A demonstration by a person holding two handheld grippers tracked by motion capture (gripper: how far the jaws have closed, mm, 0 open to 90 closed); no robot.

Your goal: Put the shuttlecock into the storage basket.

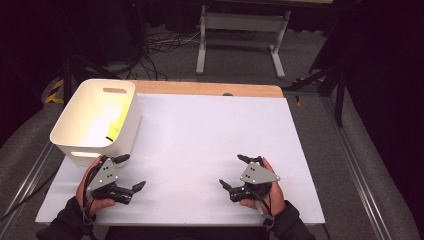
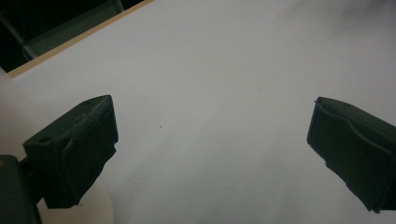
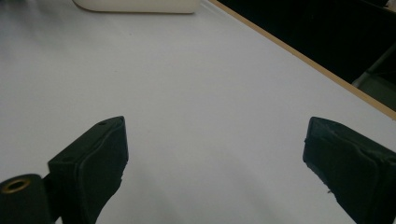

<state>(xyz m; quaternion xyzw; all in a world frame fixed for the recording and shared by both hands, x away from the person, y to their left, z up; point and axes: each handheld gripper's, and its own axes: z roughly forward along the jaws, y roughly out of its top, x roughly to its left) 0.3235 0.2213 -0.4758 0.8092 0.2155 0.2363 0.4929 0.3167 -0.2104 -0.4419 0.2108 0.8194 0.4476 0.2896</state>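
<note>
A white plastic bin (image 1: 95,120) with handle slots stands at the left of the table on a white sheet (image 1: 210,140). Something yellow (image 1: 119,119) shows inside it; I cannot tell what it is. My left gripper (image 1: 131,172) is open just in front of the bin, held in a hand near the front edge. In the left gripper view its jaws (image 2: 212,140) stand wide apart over bare sheet, with the bin's wall (image 2: 11,112) at the left. My right gripper (image 1: 233,171) is open at the front right, nothing between its jaws (image 3: 215,158). The bin (image 3: 140,4) is far off.
A strip of wooden tabletop (image 1: 210,89) shows beyond the sheet's far edge. Behind the table stand a white frame's legs (image 1: 240,35) and loose cables (image 1: 160,45) on the floor. Metal rails (image 1: 360,175) run along both sides of the table.
</note>
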